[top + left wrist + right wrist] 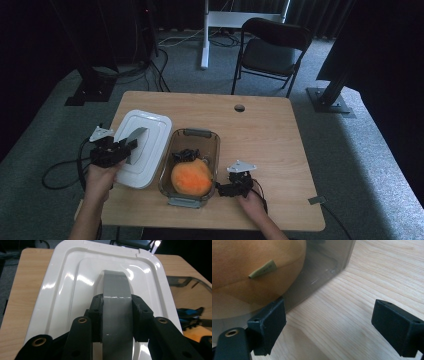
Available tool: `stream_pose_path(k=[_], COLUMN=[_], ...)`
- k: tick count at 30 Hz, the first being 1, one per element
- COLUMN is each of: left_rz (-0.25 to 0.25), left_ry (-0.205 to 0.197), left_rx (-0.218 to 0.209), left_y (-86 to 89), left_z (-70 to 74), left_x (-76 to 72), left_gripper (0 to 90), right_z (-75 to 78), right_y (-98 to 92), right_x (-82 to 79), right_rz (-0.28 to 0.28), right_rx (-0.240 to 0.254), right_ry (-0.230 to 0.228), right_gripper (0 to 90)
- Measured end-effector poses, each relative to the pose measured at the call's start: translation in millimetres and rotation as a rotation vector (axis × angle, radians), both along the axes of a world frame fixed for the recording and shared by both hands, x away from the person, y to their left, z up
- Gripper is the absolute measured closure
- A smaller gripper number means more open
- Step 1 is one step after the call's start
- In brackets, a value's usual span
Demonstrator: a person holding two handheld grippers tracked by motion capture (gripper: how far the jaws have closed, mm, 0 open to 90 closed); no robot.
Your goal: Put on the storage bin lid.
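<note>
**Lid handling: grip point and appearance**

I have the left hand-held gripper (117,315) closed on the grey handle (116,305) of the white lid (142,147). Both pads press the flanks of the handle; nothing else is between them.

Handling, as I judge it:
- The lid is thin moulded plastic: light, fairly stiff, likely to flex a little at the corners.
- Its glossy face looks slippery. I would not pinch the rim.
- The handle is the correct grip point. It is a raised grey strip running along the lid's middle, narrow enough for the jaws to span.
- Held at one point, the lid may swing or tilt, so I would move it slowly and keep it level.

Location: the lid sits at 9 o'clock from the bin (190,165), near the table's (260,130) left edge. I cannot tell whether it is resting on the table or just off it.

Appearance: rounded rectangle, stepped border, bright reflections.

The bin is clear smoky plastic and holds an orange plush (191,177) and a dark item I cannot identify.

The right hand-held gripper (329,325) stands open at 3 o'clock from the bin, one jaw close to the wall, gripping nothing.
</note>
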State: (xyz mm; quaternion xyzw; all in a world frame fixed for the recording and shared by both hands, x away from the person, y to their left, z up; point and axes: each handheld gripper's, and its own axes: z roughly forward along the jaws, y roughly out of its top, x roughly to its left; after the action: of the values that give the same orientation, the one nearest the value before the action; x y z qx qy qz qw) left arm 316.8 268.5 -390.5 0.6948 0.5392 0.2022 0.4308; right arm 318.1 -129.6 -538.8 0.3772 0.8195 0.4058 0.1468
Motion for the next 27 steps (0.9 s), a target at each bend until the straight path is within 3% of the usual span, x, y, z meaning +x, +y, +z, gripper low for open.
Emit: stream_pose_path(k=[4, 10, 12, 23, 27], left_rz=[-0.066, -0.118, -0.122, -0.189, -0.228], left_ry=[0.012, 0.017, 0.014, 0.022, 0.040], left_rx=[-0.013, -0.046, -0.007, 0.020, 0.025], left_y=[-9.5, -22.8, -31.8, -58.9, -68.8], left_z=[6.9, 10.8, 12.2, 8.7, 4.2], left_x=[0.4, 1.6, 1.0, 3.7, 6.9], left_gripper=[67.3, 67.3, 67.3, 67.3, 67.3], right_z=[0.4, 0.2, -0.5, 0.0, -0.1], right_y=[5.5, 13.9, 18.7, 45.9, 53.6], right_x=[-0.2, -1.8, -3.8, -7.0, -11.6], right_rz=[0.014, 0.022, 0.026, 0.063, 0.089], right_rx=[-0.005, -0.009, -0.008, -0.003, -0.050], right_ry=[0.000, -0.005, -0.021, -0.032, -0.060], right_gripper=[11.6, 11.6, 11.6, 11.1, 11.1])
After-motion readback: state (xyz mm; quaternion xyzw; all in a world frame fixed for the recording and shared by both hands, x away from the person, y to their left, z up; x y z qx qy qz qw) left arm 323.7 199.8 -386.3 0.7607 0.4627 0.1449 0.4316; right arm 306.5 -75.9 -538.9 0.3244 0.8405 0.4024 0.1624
